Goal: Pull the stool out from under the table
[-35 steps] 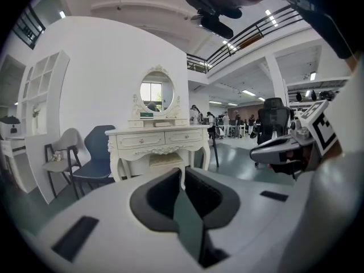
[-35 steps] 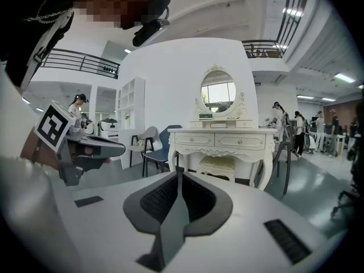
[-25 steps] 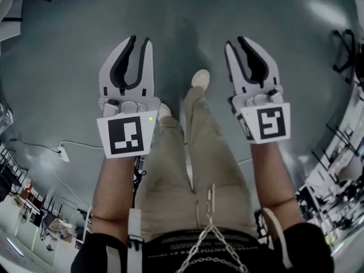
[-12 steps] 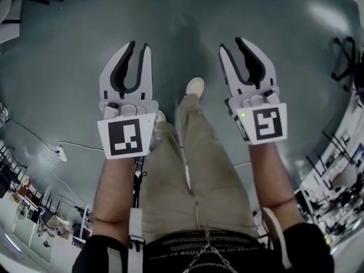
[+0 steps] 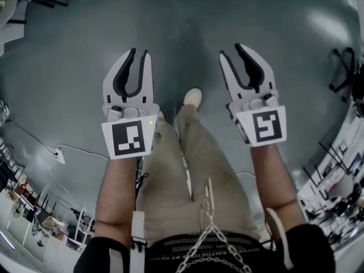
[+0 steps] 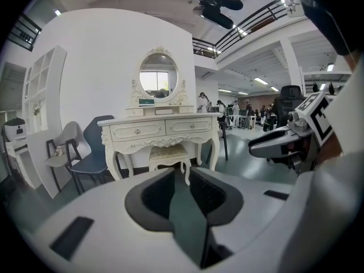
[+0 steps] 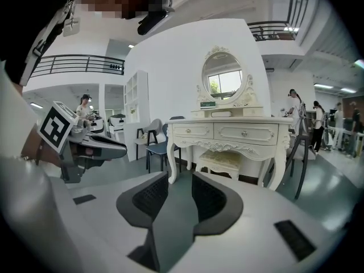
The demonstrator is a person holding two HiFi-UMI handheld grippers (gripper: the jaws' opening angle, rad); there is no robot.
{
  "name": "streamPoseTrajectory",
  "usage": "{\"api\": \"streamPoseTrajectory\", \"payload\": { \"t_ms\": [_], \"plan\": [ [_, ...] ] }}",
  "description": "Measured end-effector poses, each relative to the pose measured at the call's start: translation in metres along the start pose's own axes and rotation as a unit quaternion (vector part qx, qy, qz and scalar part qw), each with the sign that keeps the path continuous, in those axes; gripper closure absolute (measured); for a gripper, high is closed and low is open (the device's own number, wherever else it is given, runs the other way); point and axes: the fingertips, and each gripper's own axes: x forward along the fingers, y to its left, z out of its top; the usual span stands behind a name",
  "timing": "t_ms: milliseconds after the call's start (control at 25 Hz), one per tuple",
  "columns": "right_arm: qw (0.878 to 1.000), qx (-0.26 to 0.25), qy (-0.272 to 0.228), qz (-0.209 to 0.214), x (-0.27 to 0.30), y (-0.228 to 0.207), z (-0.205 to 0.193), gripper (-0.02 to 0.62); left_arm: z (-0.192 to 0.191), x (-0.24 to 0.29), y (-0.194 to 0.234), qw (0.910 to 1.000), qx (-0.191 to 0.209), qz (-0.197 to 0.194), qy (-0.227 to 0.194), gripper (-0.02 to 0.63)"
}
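A cream stool (image 6: 169, 154) with a patterned seat stands tucked under a cream dressing table (image 6: 161, 131) with an oval mirror, some way ahead across the grey-green floor. In the right gripper view, stool (image 7: 220, 161) and table (image 7: 239, 133) show the same way. My left gripper (image 5: 140, 53) (image 6: 181, 178) is open a little, with nothing between its pads. My right gripper (image 5: 231, 50) (image 7: 179, 183) has just been opening and is also empty. Both are held out side by side above the floor, far short of the stool.
A blue chair (image 6: 94, 152) and a grey chair (image 6: 60, 152) stand left of the table, beside a white shelf (image 6: 40, 95). A dark chair (image 7: 297, 152) stands at its right. People (image 7: 315, 124) are in the background. A white cable (image 5: 62, 152) lies on the floor.
Both grippers have moved forward, up the head view, as the person steps ahead. The right gripper's jaws stand slightly wider than before.
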Motion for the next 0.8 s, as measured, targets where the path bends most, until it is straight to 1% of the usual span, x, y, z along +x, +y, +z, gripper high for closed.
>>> {"api": "streamPoseTrajectory", "payload": {
  "t_ms": [280,560,680,800],
  "plan": [
    [1.0,0.006,0.003,0.002,0.004,-0.011,0.0,0.485,0.002,0.007,-0.001,1.0,0.004,0.003,0.0,0.54],
    [1.0,0.011,-0.004,-0.008,0.004,-0.017,0.01,0.485,0.007,0.015,-0.001,1.0,0.005,-0.002,-0.004,0.54],
    [1.0,0.009,-0.003,-0.008,0.005,-0.019,0.012,0.484,0.016,0.021,-0.001,0.9998,0.012,-0.004,-0.013,0.54],
    [1.0,0.008,-0.003,-0.01,0.005,-0.018,0.013,0.485,0.024,0.023,-0.001,0.9997,0.008,-0.001,-0.024,0.54]
  ]
}}
